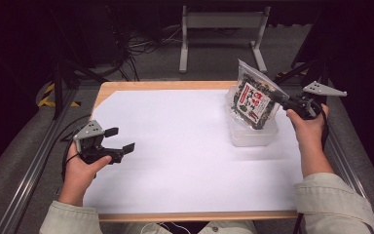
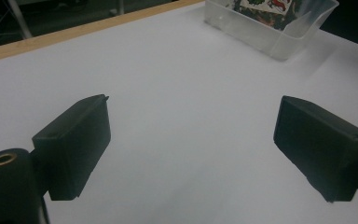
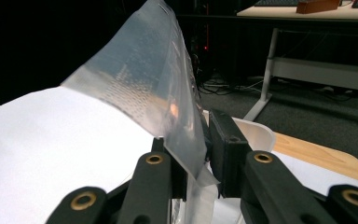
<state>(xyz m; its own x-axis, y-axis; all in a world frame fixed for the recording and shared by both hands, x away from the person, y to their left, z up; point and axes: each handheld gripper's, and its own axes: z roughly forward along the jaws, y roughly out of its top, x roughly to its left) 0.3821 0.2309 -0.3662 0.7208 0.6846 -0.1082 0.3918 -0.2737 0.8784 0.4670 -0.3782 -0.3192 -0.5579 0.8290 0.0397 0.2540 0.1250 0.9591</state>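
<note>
My right gripper (image 1: 286, 103) pinches the snack bag (image 1: 254, 99) over the plastic tub (image 1: 253, 136) at two o'clock to drop it in; my left gripper (image 1: 119, 139) waits wide open, holding nothing.

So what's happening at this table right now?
A person sits at a white-covered table with a handheld gripper in each hand. The right gripper is clamped on the clear edge of a snack bag, holding it tilted over a clear plastic container. The left gripper hovers open near the table's left side, holding nothing.
</note>
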